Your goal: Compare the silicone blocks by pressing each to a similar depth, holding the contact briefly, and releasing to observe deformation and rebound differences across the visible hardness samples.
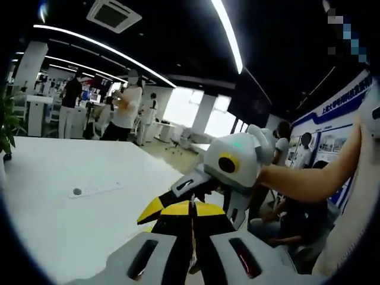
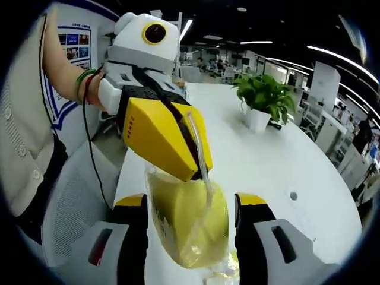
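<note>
Clearly soft, the translucent yellow silicone block sits between the right tongs' wide-open jaws above the white bench, while the closed left tongs press its top.

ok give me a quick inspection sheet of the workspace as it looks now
surface: white table, mostly bare, with a small round inset.
job's things: one translucent yellowish silicone block stands between the right tool's jaws; the left tool pinches its clear top edge.
clutter: potted green plant on the table; a flat white strip lies on it in the left gripper view.
grippers: left tool jaws are closed; right tool jaws stand apart on either side of the block, contact cannot be told.
cables: a thin dark cord hangs from the person's wrist.
surroundings: open office, ceiling light strips, people standing in the background, wall posters, grey chair.
</note>
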`<state>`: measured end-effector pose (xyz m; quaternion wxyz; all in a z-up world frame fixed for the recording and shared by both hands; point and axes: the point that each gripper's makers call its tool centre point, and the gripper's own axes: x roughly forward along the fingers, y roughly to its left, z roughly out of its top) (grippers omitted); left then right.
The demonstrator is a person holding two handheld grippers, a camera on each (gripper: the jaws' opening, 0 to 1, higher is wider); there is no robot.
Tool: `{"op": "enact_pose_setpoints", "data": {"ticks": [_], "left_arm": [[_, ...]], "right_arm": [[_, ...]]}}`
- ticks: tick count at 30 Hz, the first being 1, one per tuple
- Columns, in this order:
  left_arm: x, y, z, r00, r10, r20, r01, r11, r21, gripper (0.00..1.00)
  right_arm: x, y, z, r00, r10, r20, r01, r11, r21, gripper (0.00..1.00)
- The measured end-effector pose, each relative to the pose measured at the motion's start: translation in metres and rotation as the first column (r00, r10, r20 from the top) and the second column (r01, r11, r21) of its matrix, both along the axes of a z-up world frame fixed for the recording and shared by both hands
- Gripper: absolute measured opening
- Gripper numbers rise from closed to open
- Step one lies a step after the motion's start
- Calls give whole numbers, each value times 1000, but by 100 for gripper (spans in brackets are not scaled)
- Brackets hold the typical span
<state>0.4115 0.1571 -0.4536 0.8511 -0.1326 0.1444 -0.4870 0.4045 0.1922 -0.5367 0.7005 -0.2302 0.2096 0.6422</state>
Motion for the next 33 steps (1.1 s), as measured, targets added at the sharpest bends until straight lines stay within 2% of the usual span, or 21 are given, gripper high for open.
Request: {"op": "enact_pose_setpoints", "data": {"ticks": [11,18,21,27,33], "left_arm": [[-5,-3,2,1000,-26,12,26,1000,6,0],[-18,-17,-1,993,-101,59,97,992,75,0],[-17,-17,-2,993,-105,58,101,992,76,0],[-19,-17,-1,992,-112,62,107,992,72,0],[-20,-17,-2,992,-115,57,111,992,67,0]], "right_arm": [[-3,-1,-1,1000,6,-17,-6,1000,-17,41],[-10,-5,-7,998,19,-68,-23,998,-58,30],[-12,-6,-9,996,16,-89,-22,997,-68,27],[-18,-9,-10,985,-9,-174,-8,995,-97,20],[-23,-11,-12,983,-10,-183,-11,993,-115,14]]}}
